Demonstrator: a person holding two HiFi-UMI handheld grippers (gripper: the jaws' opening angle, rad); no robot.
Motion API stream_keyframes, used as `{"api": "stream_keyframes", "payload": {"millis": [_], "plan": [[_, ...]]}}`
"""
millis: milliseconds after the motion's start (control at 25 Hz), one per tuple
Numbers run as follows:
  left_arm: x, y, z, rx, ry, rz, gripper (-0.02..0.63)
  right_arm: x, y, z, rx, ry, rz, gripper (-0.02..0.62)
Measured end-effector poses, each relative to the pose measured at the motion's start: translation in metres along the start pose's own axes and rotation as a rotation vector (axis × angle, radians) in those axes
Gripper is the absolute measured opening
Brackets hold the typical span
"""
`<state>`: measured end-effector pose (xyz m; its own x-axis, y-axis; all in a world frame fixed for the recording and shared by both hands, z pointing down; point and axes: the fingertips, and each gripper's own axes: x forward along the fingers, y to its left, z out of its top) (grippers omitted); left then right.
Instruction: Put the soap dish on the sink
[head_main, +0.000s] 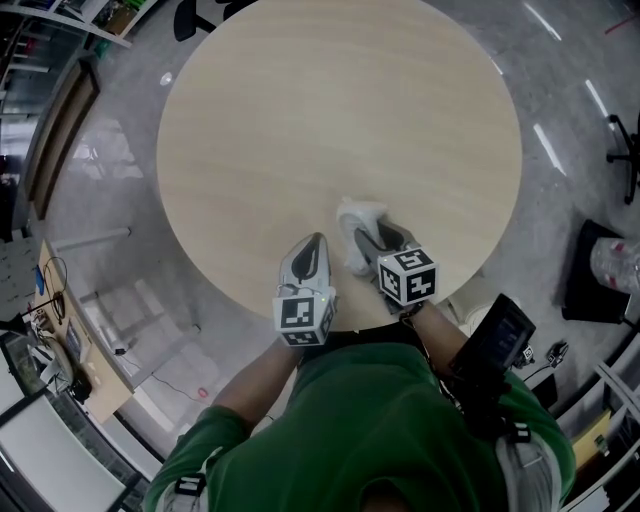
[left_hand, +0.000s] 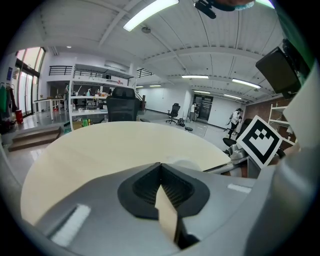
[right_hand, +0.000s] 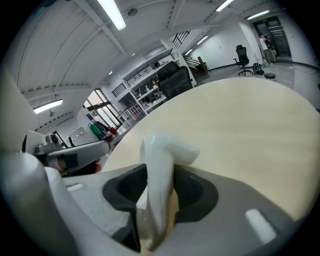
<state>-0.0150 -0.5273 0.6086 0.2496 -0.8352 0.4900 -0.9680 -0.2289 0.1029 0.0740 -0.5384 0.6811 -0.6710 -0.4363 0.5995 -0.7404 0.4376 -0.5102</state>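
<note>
The soap dish (head_main: 358, 222) is a white, glossy, curved piece standing on edge between my right gripper's jaws (right_hand: 159, 172). In the right gripper view, the soap dish (right_hand: 156, 165) sticks up out of the black pads with its rim curling over to the right. My right gripper (head_main: 366, 240) is shut on it, low over the round wooden table (head_main: 340, 100) near the front edge. Just to the left, my left gripper (head_main: 312, 246) points over the table. Its jaws (left_hand: 161, 168) meet at the tips with nothing between them. No sink shows in any view.
The table's front edge (head_main: 250, 300) lies right under both grippers, with grey floor around it. An office chair (head_main: 625, 150) stands at the right, and shelves and desks (head_main: 60, 340) at the left. In the left gripper view, the right gripper's marker cube (left_hand: 260, 141) is close on the right.
</note>
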Motion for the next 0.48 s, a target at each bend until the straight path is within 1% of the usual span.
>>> {"api": "stream_keyframes", "payload": {"millis": [480], "plan": [[-0.0004,0.0002,-0.0031,0.004,0.012,-0.003,0.006,-0.0004,0.0046,-0.0038,-0.006,0.040,0.023,0.169]]}}
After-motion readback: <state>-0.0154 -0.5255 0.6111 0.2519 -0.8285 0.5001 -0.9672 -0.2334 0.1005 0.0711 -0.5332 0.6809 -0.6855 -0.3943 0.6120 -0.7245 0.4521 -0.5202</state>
